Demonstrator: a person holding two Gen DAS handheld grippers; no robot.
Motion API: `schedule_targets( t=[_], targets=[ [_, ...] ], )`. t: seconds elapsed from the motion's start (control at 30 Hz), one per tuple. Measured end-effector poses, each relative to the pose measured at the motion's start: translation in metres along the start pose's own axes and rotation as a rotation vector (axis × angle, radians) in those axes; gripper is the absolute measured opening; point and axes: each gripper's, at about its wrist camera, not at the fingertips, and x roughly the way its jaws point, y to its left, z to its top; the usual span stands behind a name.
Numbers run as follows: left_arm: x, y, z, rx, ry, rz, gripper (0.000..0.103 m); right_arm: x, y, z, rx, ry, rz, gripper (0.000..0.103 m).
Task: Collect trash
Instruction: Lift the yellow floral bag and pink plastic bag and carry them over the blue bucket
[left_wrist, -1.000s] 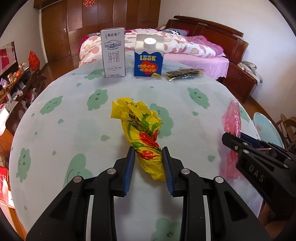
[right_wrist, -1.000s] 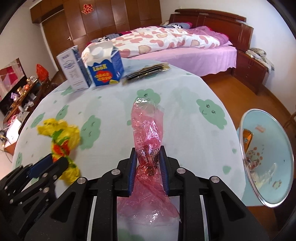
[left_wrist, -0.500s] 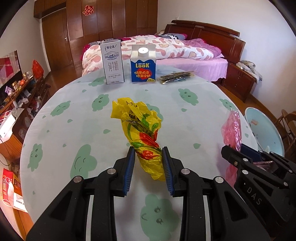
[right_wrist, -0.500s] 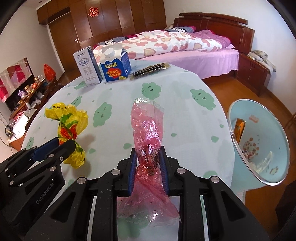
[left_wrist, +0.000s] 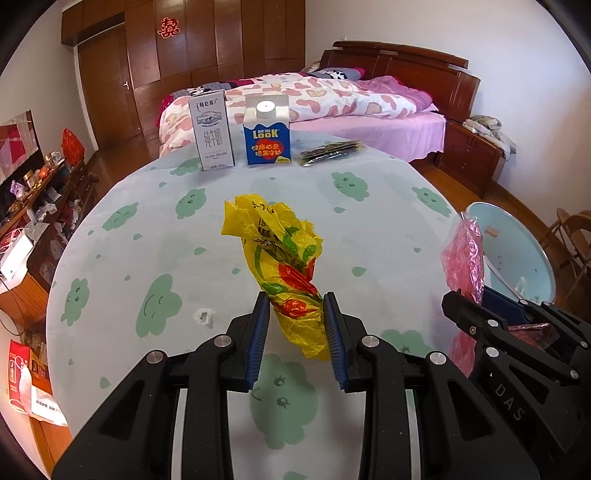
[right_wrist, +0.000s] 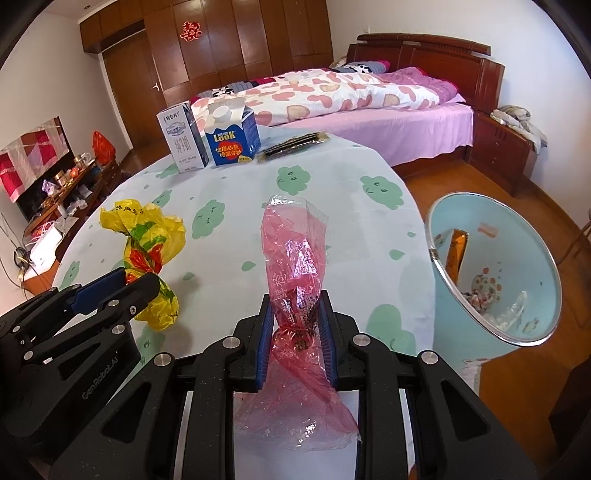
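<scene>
Both hands are busy over the round table (left_wrist: 122, 258) with its pale blue cloth printed with green smiling clouds. The left gripper (left_wrist: 295, 306), black with blue ribbed pads, is nearly closed and pinches a crumpled yellow plastic bag (left_wrist: 279, 254) with red and green print. The bag is caught near its lower end; most of it stands up and forward beyond the fingertips, and a short tail hangs below them, clear of the cloth. From the right-hand camera the same yellow bag (right_wrist: 147, 240) shows held up off the table at the left.

The right gripper (right_wrist: 295, 306), built the same, is almost fully closed on a thin, see-through pink plastic bag (right_wrist: 295, 258). The pads squeeze its knotted middle, the upper part rises ahead of the fingers, and the loose lower part drapes down between the gripper's arms. It hangs over the table's near right edge, just beside a light blue round waste bin (right_wrist: 458, 206) that stands on the wooden floor, with some wrappers already lying inside.

At the far side of the table stand a tall white milk carton (left_wrist: 211, 136) and a blue and white carton marked LOOK (left_wrist: 267, 134), with a few dark flat sachets (left_wrist: 330, 152) lying to their right. Behind them is a bed with a pink, heart-patterned quilt (left_wrist: 314, 98).
</scene>
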Motion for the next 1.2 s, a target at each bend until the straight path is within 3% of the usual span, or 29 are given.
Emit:
schedule_targets(
  t=[0.77,1.2],
  targets=[
    [-0.026,-0.038,-0.005,0.058,-0.017,-0.075,0.03,-0.038,-0.036,-0.009,-0.023,-0.033,-0.049,0.025],
    [-0.033,-0.073,0.012,0.105,-0.056,-0.136,0.03,-0.062,-0.087,-0.007,0.072,-0.084,-0.106,0.025]
  ],
)
